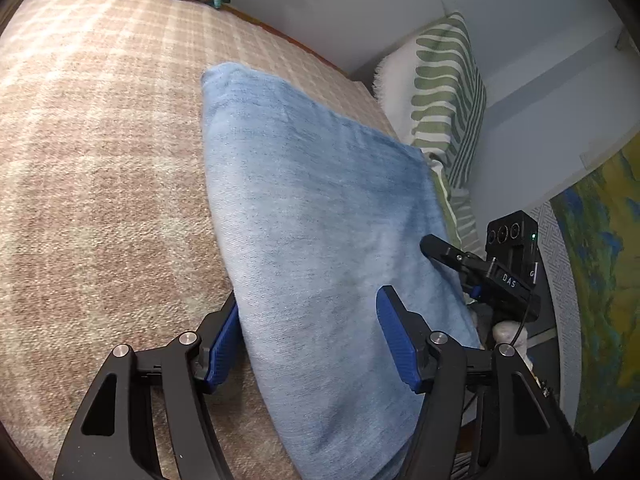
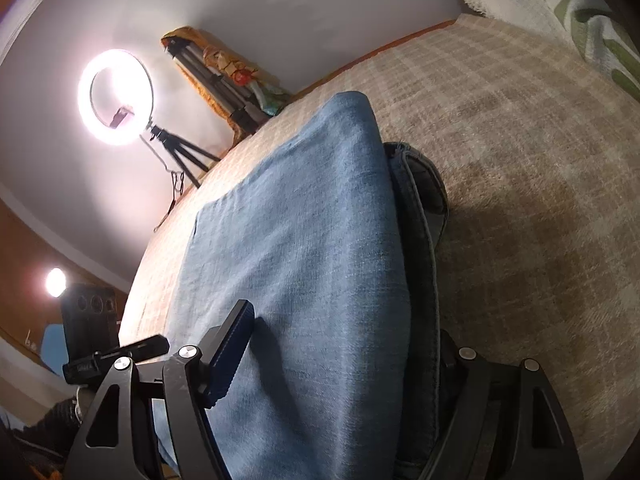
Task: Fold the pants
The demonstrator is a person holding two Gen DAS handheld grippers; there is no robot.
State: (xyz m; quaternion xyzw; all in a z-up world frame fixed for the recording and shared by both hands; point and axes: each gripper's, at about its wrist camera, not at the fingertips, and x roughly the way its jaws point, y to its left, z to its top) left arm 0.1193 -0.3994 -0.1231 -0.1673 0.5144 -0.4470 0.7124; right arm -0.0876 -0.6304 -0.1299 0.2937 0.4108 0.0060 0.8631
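Underneath, a plaid beige blanket (image 1: 100, 140), lit ring light (image 2: 116, 96) behind (pale wall); 2 open-jawed grippers straddling the pants (image 1: 320, 220).

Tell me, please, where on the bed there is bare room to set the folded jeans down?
The plaid blanket lies bare from the jeans to the far edge by the ring light, and between the jeans and the green-striped pillow. It is crowded at the jeans' near end, where the left gripper and right gripper straddle it.

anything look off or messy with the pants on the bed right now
Mostly tidy. The folded pants lie flat on the plaid bedcover, but a darker waistband edge sticks out from under the top layer on one side.
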